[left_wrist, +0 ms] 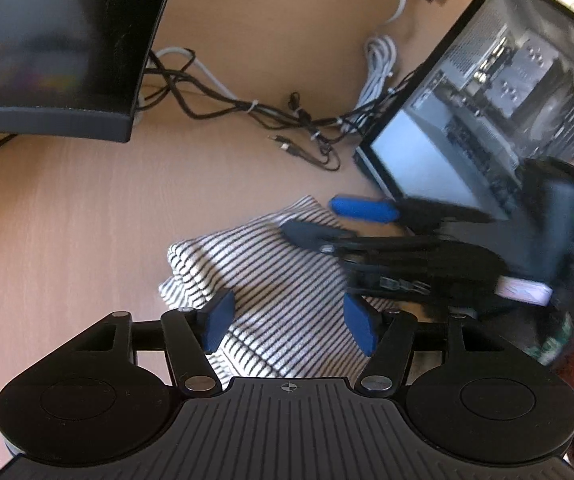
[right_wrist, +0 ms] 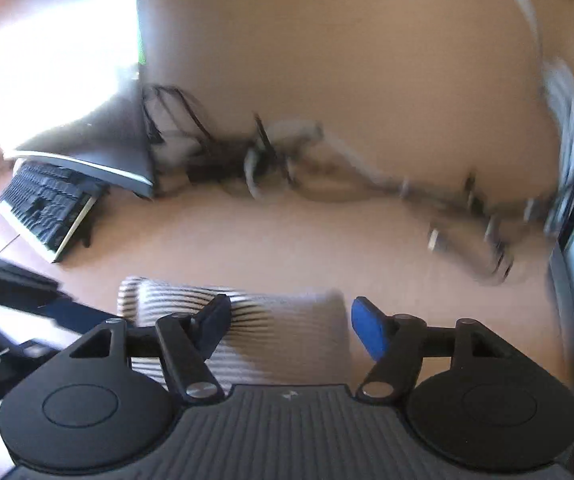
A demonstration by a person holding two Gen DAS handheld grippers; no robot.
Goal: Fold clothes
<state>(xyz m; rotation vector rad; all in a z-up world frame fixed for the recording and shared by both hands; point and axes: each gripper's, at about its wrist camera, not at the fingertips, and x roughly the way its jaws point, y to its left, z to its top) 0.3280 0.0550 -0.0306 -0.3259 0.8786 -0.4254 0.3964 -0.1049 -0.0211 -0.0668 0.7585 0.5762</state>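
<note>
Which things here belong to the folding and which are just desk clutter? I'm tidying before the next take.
Job: striped garment, left gripper, right gripper.
Lying about: monitor, cable tangle, open computer case, keyboard.

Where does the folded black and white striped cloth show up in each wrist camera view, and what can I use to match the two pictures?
Left wrist view: the folded black-and-white striped cloth lies at centre, just ahead of the left claw.
Right wrist view: it lies low and left of centre, blurred.
Shared landmark: the tangle of dark cables on the wooden desk beyond it.
</note>
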